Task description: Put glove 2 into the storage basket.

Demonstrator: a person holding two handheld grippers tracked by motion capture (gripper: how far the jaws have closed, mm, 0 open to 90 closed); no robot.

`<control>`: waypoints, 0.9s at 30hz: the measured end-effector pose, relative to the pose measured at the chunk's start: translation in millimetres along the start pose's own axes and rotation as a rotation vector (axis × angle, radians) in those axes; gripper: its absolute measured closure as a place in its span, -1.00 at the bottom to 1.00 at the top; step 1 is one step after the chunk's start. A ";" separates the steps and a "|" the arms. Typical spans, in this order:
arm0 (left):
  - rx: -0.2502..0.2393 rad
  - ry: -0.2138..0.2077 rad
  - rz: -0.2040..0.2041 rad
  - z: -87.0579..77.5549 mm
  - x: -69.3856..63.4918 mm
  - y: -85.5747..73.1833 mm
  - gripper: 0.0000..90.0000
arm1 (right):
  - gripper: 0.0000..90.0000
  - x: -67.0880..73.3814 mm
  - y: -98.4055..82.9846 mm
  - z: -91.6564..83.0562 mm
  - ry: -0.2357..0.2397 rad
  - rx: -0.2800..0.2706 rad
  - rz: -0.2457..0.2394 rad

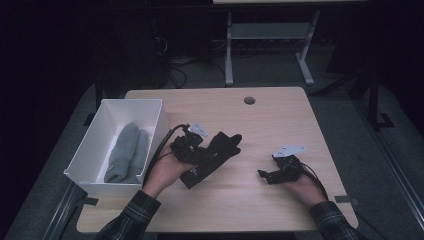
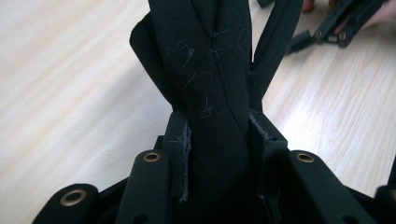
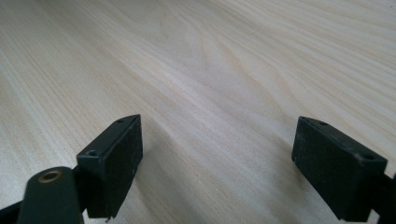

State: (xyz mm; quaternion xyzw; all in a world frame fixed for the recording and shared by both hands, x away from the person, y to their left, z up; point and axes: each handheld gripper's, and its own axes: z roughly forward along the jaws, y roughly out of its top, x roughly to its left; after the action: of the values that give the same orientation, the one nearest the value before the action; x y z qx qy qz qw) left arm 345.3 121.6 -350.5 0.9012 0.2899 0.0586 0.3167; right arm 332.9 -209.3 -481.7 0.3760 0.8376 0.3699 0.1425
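black fabric fills the space between the pads of my left gripper (image 2: 212, 154): it's a dark glove (image 1: 217, 150), pinched near one end so the rest hangs and spreads past the jaws, its fingers pointing away toward the far side of the wooden table (image 1: 270, 115). i judge i hold it that way so it comes up off the wood in one piece and can swing over to the white bin (image 1: 150, 107) just to my left, where a pair of grey gloves (image 1: 127, 152) already lies along the bottom. that bin sits at the table's left edge, near enough that a short carry should do.

in the left gripper view the two pads press into the cloth from both sides, with no gap showing, so the jaws are partly closed and clamped on the glove, lint-flecked seam running straight up between them.

my right gripper (image 3: 217, 163) rests low near the table's right side, well apart from the glove. its fingers (image 3: 112, 163) stand wide apart with bare wood grain between them, holding nothing; i think it waits there simply to stay out of the way.
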 end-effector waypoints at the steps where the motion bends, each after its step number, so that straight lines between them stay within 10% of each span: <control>1: -0.003 0.007 -0.003 -3.9 1.5 1.8 0.43 | -0.64 0.0 0.0 0.0 0.000 0.000 0.000; 15: -0.082 0.091 -0.081 -79.8 44.4 14.0 0.43 | -0.64 0.4 0.1 -0.1 0.000 0.002 0.006; 27: -0.091 0.199 -0.187 -121.7 81.9 -12.6 0.43 | -0.64 0.1 0.1 0.0 -0.001 0.001 0.002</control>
State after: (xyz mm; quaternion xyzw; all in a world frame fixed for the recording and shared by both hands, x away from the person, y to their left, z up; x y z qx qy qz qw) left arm 371.6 240.8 -268.0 0.8447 0.3996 0.1309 0.3311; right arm 332.8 -209.3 -481.6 0.3771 0.8373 0.3694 0.1421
